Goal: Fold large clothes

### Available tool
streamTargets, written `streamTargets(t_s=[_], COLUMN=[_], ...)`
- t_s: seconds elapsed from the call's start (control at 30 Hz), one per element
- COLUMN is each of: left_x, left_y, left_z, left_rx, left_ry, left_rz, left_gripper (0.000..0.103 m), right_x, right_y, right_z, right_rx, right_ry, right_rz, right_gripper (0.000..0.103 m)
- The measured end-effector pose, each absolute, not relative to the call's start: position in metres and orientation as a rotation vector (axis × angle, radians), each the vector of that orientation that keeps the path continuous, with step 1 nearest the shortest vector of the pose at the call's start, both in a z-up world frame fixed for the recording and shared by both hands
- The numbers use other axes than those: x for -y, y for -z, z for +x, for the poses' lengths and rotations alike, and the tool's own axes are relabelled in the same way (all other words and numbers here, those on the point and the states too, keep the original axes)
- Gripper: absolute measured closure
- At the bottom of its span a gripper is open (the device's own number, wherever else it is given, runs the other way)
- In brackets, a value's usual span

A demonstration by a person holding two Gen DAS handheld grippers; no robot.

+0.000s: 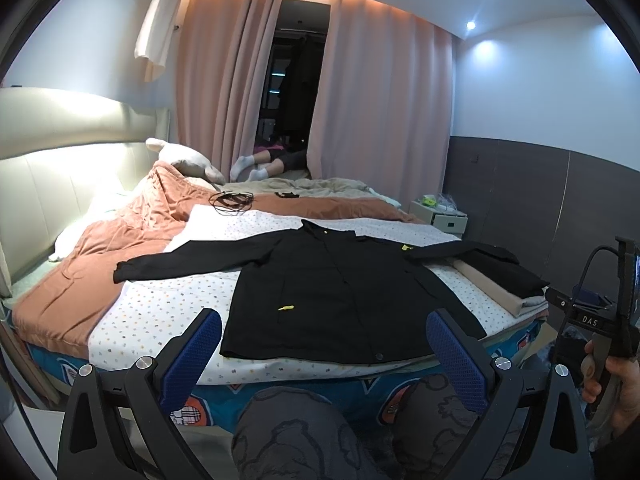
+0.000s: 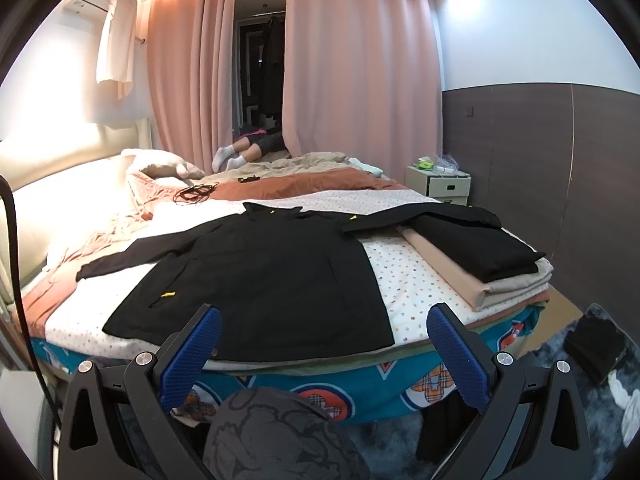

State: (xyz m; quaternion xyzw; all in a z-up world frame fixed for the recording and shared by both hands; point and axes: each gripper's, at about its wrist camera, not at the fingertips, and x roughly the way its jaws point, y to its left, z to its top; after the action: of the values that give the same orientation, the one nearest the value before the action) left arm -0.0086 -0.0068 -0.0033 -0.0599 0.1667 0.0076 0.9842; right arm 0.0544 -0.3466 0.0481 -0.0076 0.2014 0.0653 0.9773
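Observation:
A large black long-sleeved jacket (image 1: pixel 340 292) lies spread flat on the dotted white sheet (image 1: pixel 160 312), collar away from me, both sleeves stretched sideways. It also shows in the right wrist view (image 2: pixel 260 276). My left gripper (image 1: pixel 324 344) is open and empty, held just off the bed's near edge in front of the jacket hem. My right gripper (image 2: pixel 324 340) is open and empty, also short of the hem. The right sleeve end rests on a stack of folded clothes (image 2: pixel 480 260).
A rumpled orange duvet (image 1: pixel 132 232) and pillows lie at the left. A coiled black cable (image 1: pixel 230 200) lies beyond the jacket. A nightstand (image 2: pixel 440 186) stands by the far wall. A person's legs (image 1: pixel 264 162) show by the pink curtains. My knees are below the bed edge.

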Motion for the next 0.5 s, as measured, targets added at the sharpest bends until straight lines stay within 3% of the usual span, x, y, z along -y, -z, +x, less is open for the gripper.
streamTargets(t_s=[0.5], left_x=[-0.007], left_y=[0.009], left_z=[-0.020], left_rx=[-0.316], left_ry=[-0.001], left_rz=[-0.154], left_gripper=[0.001], right_x=[0.346], right_y=[-0.056], right_z=[0.043], right_rx=[-0.404], right_ry=[-0.105], right_rz=[0.001], right_gripper=[0.000])
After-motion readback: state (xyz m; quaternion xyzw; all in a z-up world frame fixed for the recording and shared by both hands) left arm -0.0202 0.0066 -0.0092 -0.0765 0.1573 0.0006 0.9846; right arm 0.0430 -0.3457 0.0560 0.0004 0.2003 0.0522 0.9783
